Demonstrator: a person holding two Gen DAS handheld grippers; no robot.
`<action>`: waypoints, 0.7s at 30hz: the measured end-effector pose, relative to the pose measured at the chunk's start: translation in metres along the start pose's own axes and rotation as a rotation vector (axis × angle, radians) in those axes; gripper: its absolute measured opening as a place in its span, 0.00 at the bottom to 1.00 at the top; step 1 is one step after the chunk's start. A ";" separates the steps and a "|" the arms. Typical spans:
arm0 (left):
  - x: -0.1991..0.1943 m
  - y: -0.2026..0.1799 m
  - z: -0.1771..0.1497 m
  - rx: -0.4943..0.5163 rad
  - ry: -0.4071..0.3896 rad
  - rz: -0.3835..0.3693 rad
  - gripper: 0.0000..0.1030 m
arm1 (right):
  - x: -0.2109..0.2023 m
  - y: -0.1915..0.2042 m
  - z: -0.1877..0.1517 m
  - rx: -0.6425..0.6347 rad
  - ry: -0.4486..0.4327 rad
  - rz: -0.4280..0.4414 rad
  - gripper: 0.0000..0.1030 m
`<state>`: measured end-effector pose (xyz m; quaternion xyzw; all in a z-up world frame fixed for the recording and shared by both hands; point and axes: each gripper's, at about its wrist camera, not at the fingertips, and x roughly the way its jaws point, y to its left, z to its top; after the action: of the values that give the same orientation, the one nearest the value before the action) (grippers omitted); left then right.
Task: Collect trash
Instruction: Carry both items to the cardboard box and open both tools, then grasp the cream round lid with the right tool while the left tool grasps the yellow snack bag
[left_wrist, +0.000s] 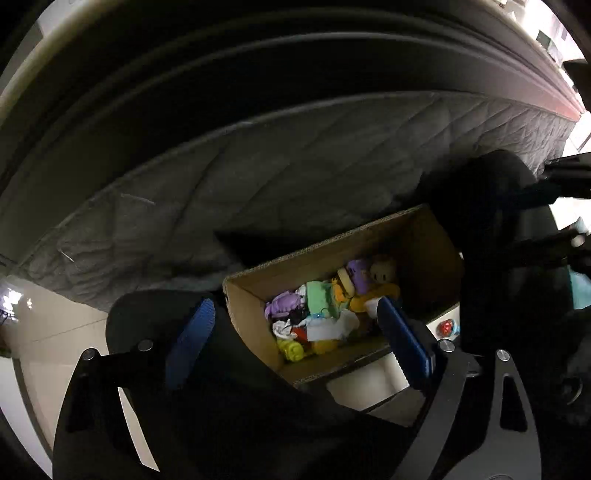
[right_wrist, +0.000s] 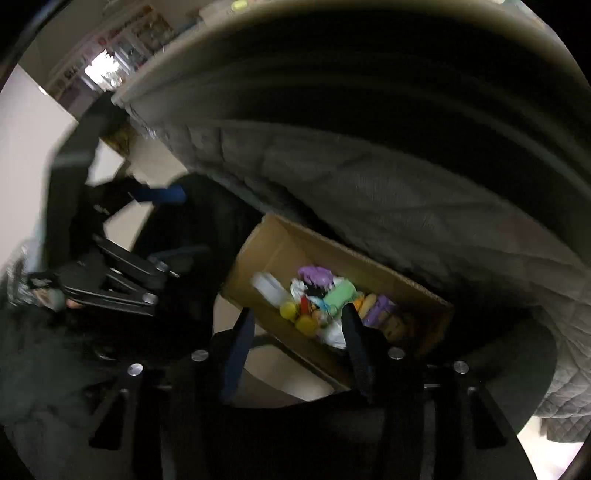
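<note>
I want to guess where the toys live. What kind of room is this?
Probably a bedroom. A grey quilted bedspread hangs down over a long bed edge, and a cardboard box full of colourful little toys sits on a pale tiled floor beside it.
</note>
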<state>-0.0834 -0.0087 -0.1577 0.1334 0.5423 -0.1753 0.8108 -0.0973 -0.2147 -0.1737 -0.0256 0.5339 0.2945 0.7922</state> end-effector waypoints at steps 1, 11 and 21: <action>-0.005 -0.001 0.001 0.007 -0.015 0.009 0.85 | -0.013 0.004 0.003 -0.005 -0.032 -0.005 0.48; -0.100 0.005 0.047 -0.042 -0.217 0.034 0.89 | -0.133 -0.020 0.124 -0.011 -0.419 -0.195 0.67; -0.122 0.004 0.091 -0.108 -0.295 -0.012 0.89 | -0.077 -0.168 0.253 0.439 -0.345 -0.200 0.71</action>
<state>-0.0490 -0.0247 -0.0104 0.0594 0.4267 -0.1684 0.8866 0.1759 -0.2976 -0.0453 0.1443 0.4371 0.0922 0.8830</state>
